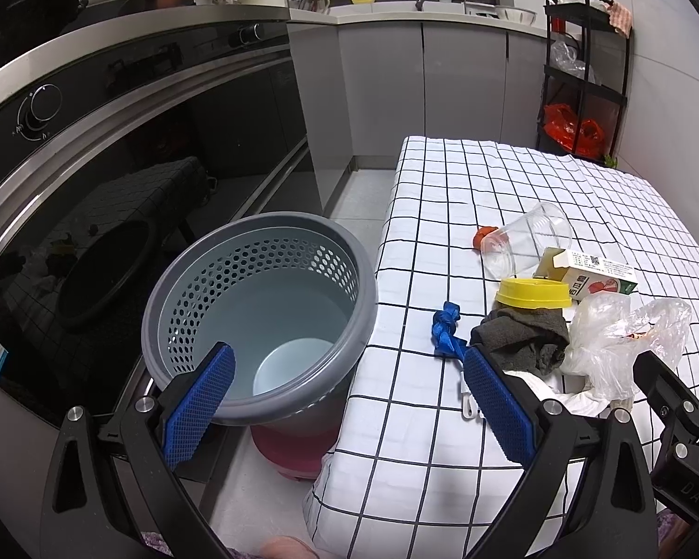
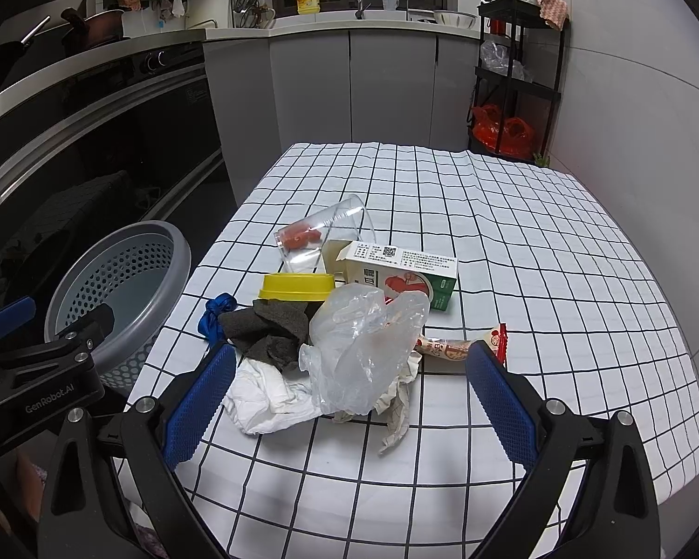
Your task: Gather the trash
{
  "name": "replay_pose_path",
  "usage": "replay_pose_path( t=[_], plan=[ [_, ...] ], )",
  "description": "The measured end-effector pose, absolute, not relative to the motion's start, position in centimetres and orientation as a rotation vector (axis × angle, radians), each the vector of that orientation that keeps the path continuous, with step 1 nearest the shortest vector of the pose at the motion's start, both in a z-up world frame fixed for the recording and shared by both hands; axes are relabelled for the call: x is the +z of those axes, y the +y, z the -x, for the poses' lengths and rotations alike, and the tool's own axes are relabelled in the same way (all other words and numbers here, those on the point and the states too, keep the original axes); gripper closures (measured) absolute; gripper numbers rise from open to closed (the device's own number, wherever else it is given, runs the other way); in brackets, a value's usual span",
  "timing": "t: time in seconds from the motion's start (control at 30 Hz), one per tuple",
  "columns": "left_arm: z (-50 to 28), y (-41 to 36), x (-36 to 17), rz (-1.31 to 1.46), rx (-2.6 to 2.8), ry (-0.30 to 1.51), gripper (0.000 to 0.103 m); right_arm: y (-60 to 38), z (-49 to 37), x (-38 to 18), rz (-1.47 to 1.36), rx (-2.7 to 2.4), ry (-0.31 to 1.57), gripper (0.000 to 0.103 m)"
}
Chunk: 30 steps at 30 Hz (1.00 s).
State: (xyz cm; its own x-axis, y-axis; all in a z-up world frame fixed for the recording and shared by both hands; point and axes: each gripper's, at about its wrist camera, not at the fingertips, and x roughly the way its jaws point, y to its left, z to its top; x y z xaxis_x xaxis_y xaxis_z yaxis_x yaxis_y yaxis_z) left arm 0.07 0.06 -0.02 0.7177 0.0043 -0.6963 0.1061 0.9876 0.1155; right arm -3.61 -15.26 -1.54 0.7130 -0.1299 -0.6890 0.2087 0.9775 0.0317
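Note:
A pile of trash lies on the checked tablecloth [image 2: 512, 242]: a clear plastic bag [image 2: 363, 344], white crumpled paper [image 2: 270, 396], a dark grey rag [image 2: 265, 326], a yellow lid [image 2: 296, 286], a blue ribbon [image 2: 214, 314], a clear plastic cup [image 2: 321, 237], a juice carton [image 2: 405, 275] and a snack wrapper [image 2: 452, 349]. A grey perforated bin [image 1: 261, 316] stands on the floor left of the table, with a white cup [image 1: 293, 368] inside. My left gripper [image 1: 349, 400] is open and empty above the bin's rim. My right gripper [image 2: 349, 400] is open and empty just in front of the pile.
A black oven front [image 1: 116, 163] and counter run along the left. Grey cabinets [image 2: 349, 93] and a sink stand at the back. A black shelf rack [image 2: 517, 74] with red bags stands at the back right. The bin rests on a red base [image 1: 293, 452].

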Motion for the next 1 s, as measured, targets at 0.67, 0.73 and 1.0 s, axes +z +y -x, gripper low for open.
replay_pose_path(
  t=[0.67, 0.73, 1.0],
  plan=[
    [0.0, 0.1, 0.0, -0.153, -0.057, 0.77, 0.006, -15.2, 3.6, -1.7, -0.109, -0.188, 0.754, 0.008],
    [0.0, 0.0, 0.0, -0.153, -0.057, 0.77, 0.006, -15.2, 3.6, -1.7, -0.111, -0.183, 0.756, 0.008],
    [-0.2, -0.2, -0.6, -0.152, -0.069, 0.796, 0.006, -16.5, 4.2, -2.3, -0.159, -0.135, 0.776, 0.008]
  ],
)
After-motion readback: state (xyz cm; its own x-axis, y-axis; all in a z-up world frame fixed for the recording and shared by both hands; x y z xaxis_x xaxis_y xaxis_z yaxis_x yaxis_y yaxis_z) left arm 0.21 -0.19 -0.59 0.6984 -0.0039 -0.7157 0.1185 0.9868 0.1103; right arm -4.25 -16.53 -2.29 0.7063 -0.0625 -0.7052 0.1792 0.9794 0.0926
